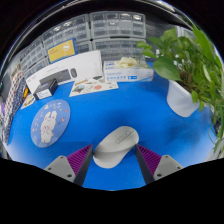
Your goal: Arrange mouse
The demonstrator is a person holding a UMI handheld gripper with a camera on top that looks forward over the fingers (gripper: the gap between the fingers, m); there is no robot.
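Since the white mouse (117, 144) sits on the blue table (130, 105) between the fingers w/ blue showing either side, the gripper (111, 160) looks spread, not yet squeezing — approach/pre-grasp step, I'd say. Pads (80, 158) flank its near end. Round mouse pad (50, 122) lies well off to one side; plant (190, 55) and a white box (65, 72) beyond. Next prob: close on the mouse body, then carry toward that pad.

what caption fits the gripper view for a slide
White mouse on the blue mat, between the gripper's open jaws.
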